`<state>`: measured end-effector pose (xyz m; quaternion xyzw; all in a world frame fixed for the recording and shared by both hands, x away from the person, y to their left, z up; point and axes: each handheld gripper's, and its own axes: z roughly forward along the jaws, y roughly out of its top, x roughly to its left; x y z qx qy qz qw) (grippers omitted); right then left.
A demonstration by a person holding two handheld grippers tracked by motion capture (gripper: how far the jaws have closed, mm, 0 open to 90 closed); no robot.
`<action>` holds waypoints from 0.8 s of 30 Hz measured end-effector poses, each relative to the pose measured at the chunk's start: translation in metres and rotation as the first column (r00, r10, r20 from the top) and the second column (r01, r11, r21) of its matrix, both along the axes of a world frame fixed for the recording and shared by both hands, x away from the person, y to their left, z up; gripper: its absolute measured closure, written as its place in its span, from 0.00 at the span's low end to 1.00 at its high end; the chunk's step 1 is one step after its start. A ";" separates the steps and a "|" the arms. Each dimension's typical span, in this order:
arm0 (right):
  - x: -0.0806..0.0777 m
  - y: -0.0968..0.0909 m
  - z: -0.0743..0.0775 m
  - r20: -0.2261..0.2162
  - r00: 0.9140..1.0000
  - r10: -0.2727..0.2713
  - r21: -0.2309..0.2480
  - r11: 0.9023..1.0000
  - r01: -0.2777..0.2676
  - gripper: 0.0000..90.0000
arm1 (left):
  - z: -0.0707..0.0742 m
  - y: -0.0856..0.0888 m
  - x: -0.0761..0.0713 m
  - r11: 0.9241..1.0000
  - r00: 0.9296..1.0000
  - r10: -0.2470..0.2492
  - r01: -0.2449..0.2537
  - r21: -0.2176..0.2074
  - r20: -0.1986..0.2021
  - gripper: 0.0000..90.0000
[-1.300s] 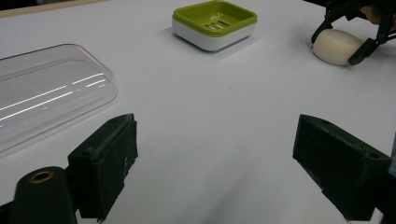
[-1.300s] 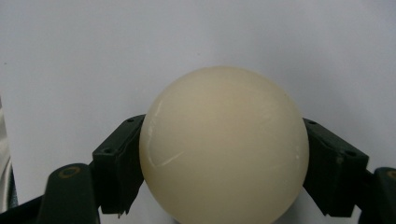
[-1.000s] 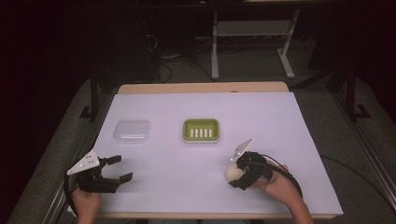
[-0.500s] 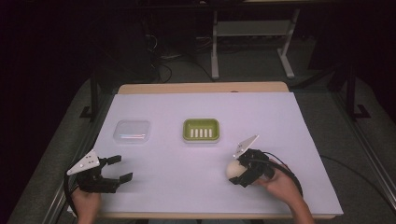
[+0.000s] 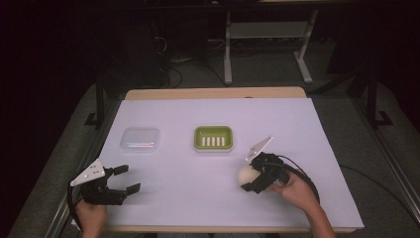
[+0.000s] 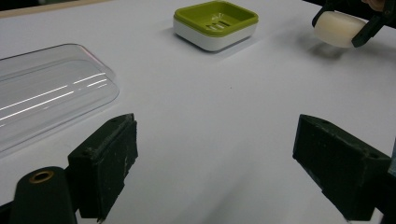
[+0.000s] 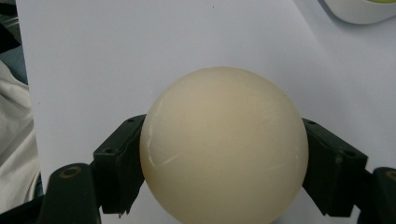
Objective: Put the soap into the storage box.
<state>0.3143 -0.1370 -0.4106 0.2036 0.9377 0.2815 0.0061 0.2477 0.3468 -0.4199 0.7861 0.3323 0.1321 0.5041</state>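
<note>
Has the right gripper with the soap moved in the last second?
Yes, slightly: the right gripper, shut on the soap, has drifted toward the green dish.

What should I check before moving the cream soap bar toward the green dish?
1. Grip: right gripper has both jaws against the round cream soap bar - ok.
2. Bar lifted off the white table: a shadow lies beneath it in the left gripper view - cannot tell for sure.
3. Green slotted soap dish is empty and upright - ok.
4. Path from bar to dish shows bare table - ok.
5. Left gripper is open, off to the side - ok.
6. Clear plastic lid lies apart from the dish - ok.
</note>
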 end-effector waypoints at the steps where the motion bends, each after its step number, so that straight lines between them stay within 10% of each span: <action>1: 0.000 0.000 0.001 -0.004 1.000 -0.005 0.000 1.000 0.005 0.25 | 0.000 0.000 0.000 1.000 1.000 0.001 -0.001 0.000 0.001 0.15; 24: 0.015 0.017 0.023 0.011 0.999 0.030 0.013 0.999 -0.030 0.26 | 0.000 0.001 -0.001 1.000 1.000 0.005 -0.005 -0.006 0.002 0.15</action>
